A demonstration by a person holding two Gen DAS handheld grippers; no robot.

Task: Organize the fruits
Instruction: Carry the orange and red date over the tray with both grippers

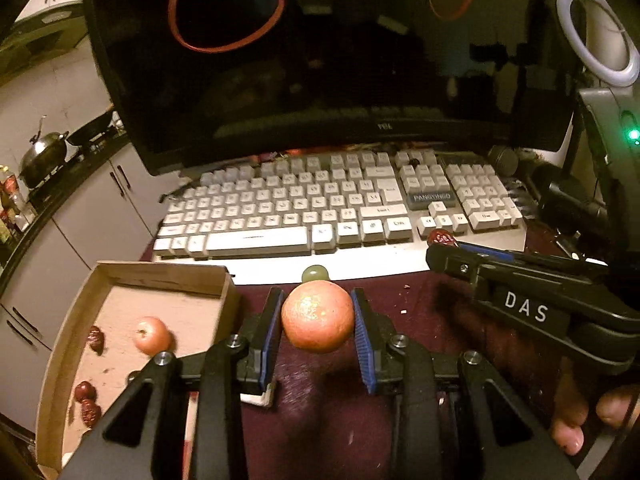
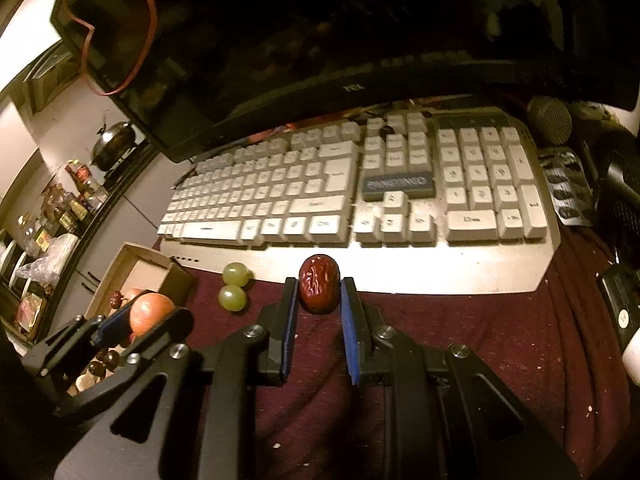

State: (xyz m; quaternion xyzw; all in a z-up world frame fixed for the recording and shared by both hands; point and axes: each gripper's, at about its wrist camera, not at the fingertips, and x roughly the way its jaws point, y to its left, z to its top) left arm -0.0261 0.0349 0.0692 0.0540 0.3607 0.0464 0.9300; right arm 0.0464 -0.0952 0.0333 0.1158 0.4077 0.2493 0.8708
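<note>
My left gripper (image 1: 317,294) is shut on an orange mandarin (image 1: 318,316), held just above the maroon cloth. To its left stands an open cardboard box (image 1: 160,273) with a small apple (image 1: 151,335) and several red dates (image 1: 96,338) inside. My right gripper (image 2: 319,280) is shut on a wrinkled red date (image 2: 319,285) in front of the keyboard. Two green grapes (image 2: 233,287) lie on the cloth to its left. In the right wrist view the left gripper (image 2: 140,316) with the mandarin (image 2: 151,314) hangs by the box (image 2: 136,258).
A white keyboard (image 1: 320,200) lies behind the fruit, under a dark monitor (image 1: 320,60). A microphone (image 2: 550,120) and a pill blister pack (image 2: 568,188) sit at the right. A kitchen counter with a pot (image 1: 42,156) and bottles lies beyond the table's left edge.
</note>
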